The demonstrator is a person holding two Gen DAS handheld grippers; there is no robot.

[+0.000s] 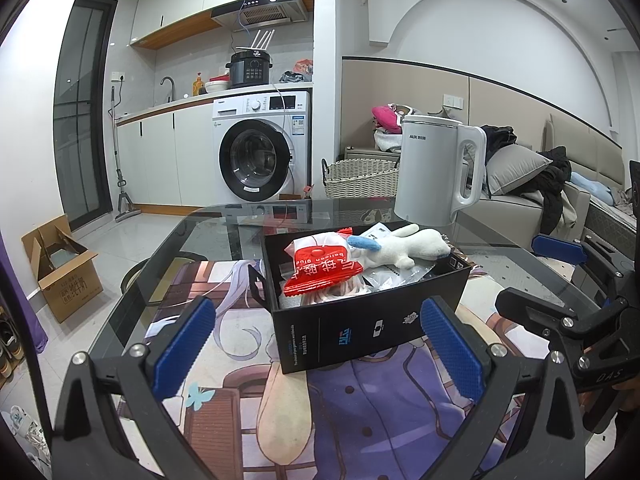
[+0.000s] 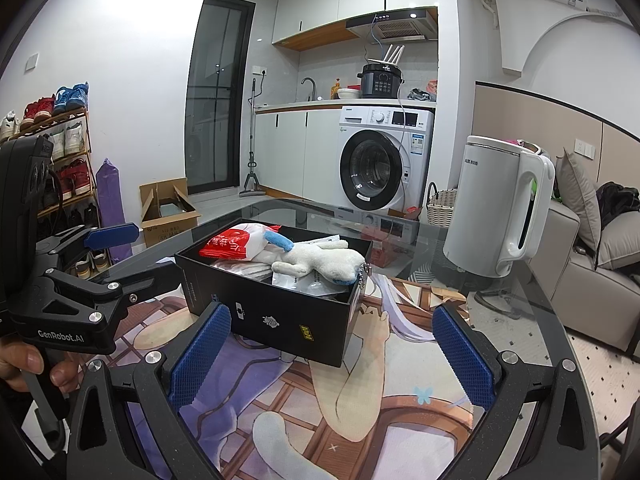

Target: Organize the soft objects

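Currently both the left gripper (image 1: 316,354) and right gripper (image 2: 328,356) are held wide apart, empty; the plush toy (image 2: 320,262), perched atop the overfilled black box (image 2: 280,316), could be knocked out.

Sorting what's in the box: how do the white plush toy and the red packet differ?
The white plush toy is fuzzy with a blue ear; the red packet is glossy plastic with white print. The plush lies stretched toward the kettle side, the packet at the opposite end. Both sit atop the pile in the black box.
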